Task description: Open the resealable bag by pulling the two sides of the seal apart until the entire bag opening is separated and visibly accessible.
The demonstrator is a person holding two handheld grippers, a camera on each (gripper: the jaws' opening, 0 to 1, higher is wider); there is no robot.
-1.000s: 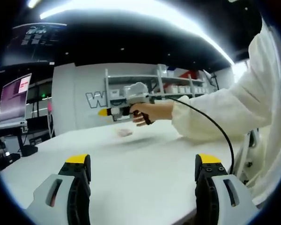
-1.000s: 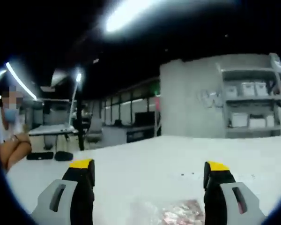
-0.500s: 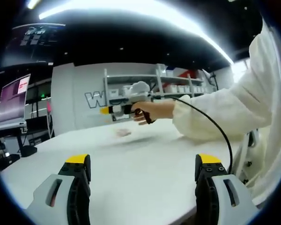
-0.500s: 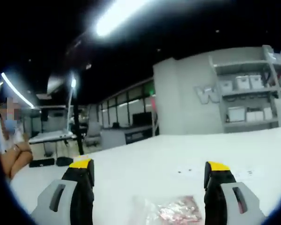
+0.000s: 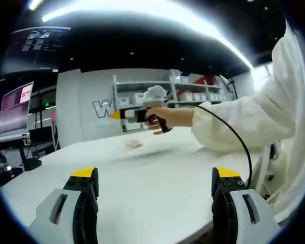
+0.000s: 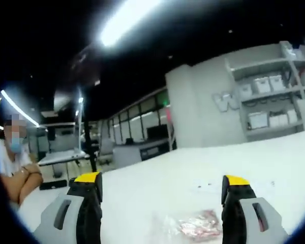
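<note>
A clear resealable bag with pinkish contents lies flat on the white table, low in the right gripper view between my right gripper's jaws. My right gripper is open and hovers just short of the bag without touching it. In the left gripper view the same bag is a small pale patch far across the table. Above it, a hand in a white sleeve holds the right gripper. My left gripper is open and holds nothing, well short of the bag.
A black cable runs from the right gripper down past the white sleeve. Shelves with boxes stand against the far wall. A monitor stands off the table's left end. A seated person is at the left.
The right gripper has lifted a little above the table and tipped, so the bag sits slightly higher between its jaws. The left gripper has stayed still.
</note>
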